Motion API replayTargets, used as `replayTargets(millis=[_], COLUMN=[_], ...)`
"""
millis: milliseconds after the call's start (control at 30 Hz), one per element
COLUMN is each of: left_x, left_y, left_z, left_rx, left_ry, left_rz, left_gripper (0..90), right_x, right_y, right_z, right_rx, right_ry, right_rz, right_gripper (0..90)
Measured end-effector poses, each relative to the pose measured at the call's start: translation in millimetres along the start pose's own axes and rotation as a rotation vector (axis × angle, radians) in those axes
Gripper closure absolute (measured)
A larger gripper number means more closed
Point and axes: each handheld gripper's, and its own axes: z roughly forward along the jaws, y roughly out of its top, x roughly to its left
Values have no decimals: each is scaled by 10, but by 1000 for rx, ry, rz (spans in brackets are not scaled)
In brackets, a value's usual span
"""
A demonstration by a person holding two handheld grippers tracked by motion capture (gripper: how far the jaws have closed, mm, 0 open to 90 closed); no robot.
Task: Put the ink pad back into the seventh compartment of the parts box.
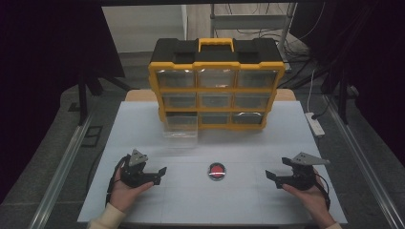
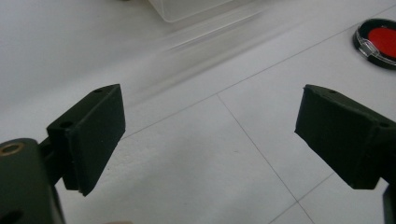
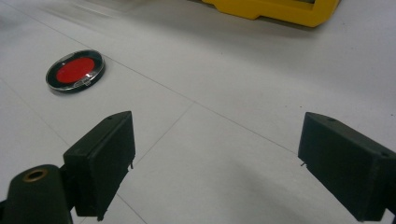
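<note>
Both grippers rested low on the white table (image 1: 143, 124), wide apart, each held in a hand. Left gripper (image 1: 162, 172) sat at about 8 o'clock of the table, right gripper (image 1: 271, 177) at about 4 o'clock. Jaws of both were spread wide with nothing between them: released, empty.

The round red disc (image 1: 217, 172) lay flat on the table between the two grippers, well apart from each, roughly at 6 o'clock from the yellow drawer cabinet (image 1: 216, 86). From the right gripper view it lay at about 10 o'clock of the jaws (image 3: 74, 70); from the left gripper view, at about 2 o'clock (image 2: 379, 41).

Progress, judged: nothing grasped yet. One clear drawer (image 1: 180, 129) at the cabinet's bottom left stood pulled out toward the person and looked empty, as far as I could tell. The likely job, picking up the disc and putting it in that drawer, was all still to do.

Disc appearance: red face, black ring, clear glossy cover or rim catching light. Thin and low, so a grip across its edge would probably need jaws close to the table surface.
</note>
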Motion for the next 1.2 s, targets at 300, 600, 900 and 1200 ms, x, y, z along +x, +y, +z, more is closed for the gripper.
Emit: replayTargets(millis=[300, 600, 900, 1200], left_x=[-14, -39, -107, -234], left_y=[-16, 12, 120, 231], left_z=[-91, -156, -110, -65], left_rx=[-17, -26, -14, 2], left_ry=[0, 1, -32, -63], left_rz=[3, 16, 37, 78], left_gripper=[97, 102, 104, 104], right_x=[7, 6, 20, 49], right_y=[33, 83, 84, 82], right_z=[34, 84, 78, 71], right_rx=[-2, -10, -11, -10], right_ry=[-1, 19, 19, 18], right_rz=[4, 27, 32, 18], right_gripper=[116, 118, 119, 120])
